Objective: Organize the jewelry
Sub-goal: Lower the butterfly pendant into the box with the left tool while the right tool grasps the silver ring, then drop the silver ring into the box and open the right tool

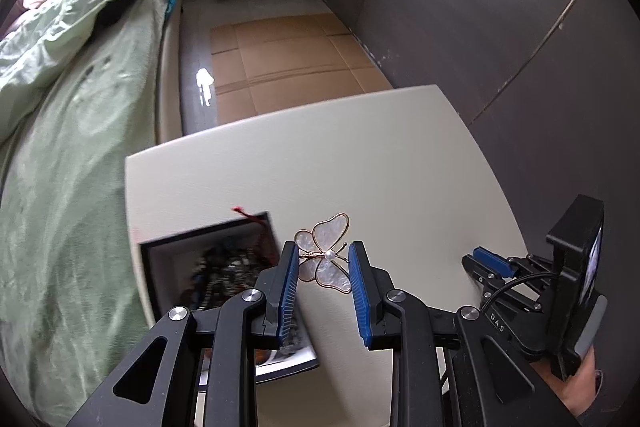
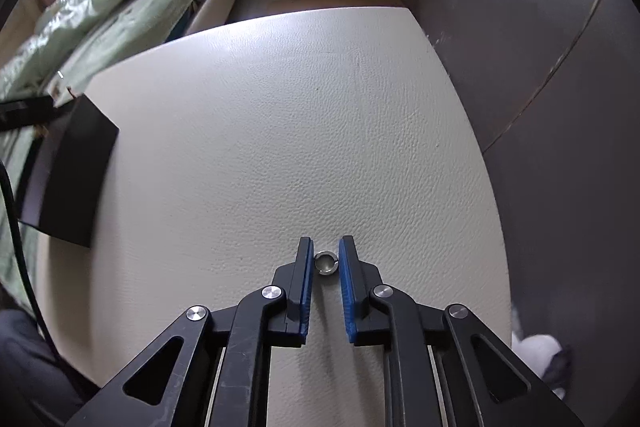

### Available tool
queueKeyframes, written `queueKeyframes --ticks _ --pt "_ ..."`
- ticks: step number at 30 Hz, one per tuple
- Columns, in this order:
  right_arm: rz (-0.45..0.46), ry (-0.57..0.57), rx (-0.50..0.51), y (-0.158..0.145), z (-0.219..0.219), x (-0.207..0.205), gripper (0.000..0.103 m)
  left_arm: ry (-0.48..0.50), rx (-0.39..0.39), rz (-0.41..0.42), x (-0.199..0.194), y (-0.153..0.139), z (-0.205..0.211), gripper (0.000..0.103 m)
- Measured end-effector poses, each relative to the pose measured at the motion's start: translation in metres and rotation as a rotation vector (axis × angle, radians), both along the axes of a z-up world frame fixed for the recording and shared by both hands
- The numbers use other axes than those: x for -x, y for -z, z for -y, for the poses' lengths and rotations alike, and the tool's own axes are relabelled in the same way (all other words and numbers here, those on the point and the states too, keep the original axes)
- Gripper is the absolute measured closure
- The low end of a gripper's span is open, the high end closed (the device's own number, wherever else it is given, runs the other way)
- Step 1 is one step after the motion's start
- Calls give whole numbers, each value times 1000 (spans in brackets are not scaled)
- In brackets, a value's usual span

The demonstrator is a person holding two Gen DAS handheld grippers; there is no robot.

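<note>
My left gripper [image 1: 323, 255] is shut on a gold-rimmed butterfly brooch [image 1: 325, 254] with pearly wings and holds it in the air above the cream table [image 1: 360, 147], just right of an open black jewelry box [image 1: 224, 267] with tangled pieces inside. My right gripper [image 2: 325, 261] has its blue pads either side of a small silver ring [image 2: 326, 262] lying on the table [image 2: 280, 107]. The pads look to be touching the ring. The box's dark outer wall [image 2: 72, 167] shows at the left of the right wrist view. The right gripper also appears in the left wrist view [image 1: 492, 261].
A bed with a green quilt [image 1: 72, 147] runs along the table's left side. A dark wall [image 1: 520, 27] stands to the right. Flattened cardboard [image 1: 288, 59] lies on the floor beyond the table. A black cable [image 2: 16, 227] hangs at the left.
</note>
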State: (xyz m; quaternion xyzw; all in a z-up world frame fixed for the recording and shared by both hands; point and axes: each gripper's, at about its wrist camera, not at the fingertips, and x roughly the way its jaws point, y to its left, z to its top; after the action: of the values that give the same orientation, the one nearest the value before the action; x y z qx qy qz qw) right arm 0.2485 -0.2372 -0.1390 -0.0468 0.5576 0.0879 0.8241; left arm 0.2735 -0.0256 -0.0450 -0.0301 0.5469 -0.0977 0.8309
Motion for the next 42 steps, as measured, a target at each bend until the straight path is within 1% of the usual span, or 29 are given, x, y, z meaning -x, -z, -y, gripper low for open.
queueKeyframes --ticks 2,5,9,15,21,22,23,24,25,26,34,36,40,42 --pt "6 -3 18 -1 -1 2 89 -8 -9 13 2 -5 -7 76" --pt "10 -2 2 -4 1 3 89 -30 -22 28 7 -8 -21 76" --pt "40 15 -67 -17 5 5 89 -57 -32 23 12 -2 -38 76" --pt "96 24 -210 -38 3 7 89 -74 -46 -2 17 16 -50 76" --pt "131 0 -300 -47 -11 10 89 -59 -12 -11 20 27 -54 74" --pt "141 -6 -320 -49 -14 11 89 -63 -6 -14 21 27 -55 69" --pt "149 -10 -330 -51 -18 10 89 -65 1 -8 22 27 -56 58" --pt "162 -17 -345 -54 -21 11 89 -68 11 10 24 24 -59 51" --pt "171 -20 -356 -56 -22 14 89 -74 18 30 27 22 -61 39" --pt "177 -22 -365 -58 -24 11 89 -81 27 52 30 18 -64 36" --pt "225 -53 -507 -71 -44 8 89 -154 76 161 55 5 -88 36" --pt "224 -72 -541 -73 -52 7 89 -164 79 184 62 6 -93 36" --pt "211 -104 -579 -71 -73 4 89 -187 77 233 75 9 -99 36" --pt "202 -122 -595 -70 -87 3 89 -201 90 241 80 12 -103 36"
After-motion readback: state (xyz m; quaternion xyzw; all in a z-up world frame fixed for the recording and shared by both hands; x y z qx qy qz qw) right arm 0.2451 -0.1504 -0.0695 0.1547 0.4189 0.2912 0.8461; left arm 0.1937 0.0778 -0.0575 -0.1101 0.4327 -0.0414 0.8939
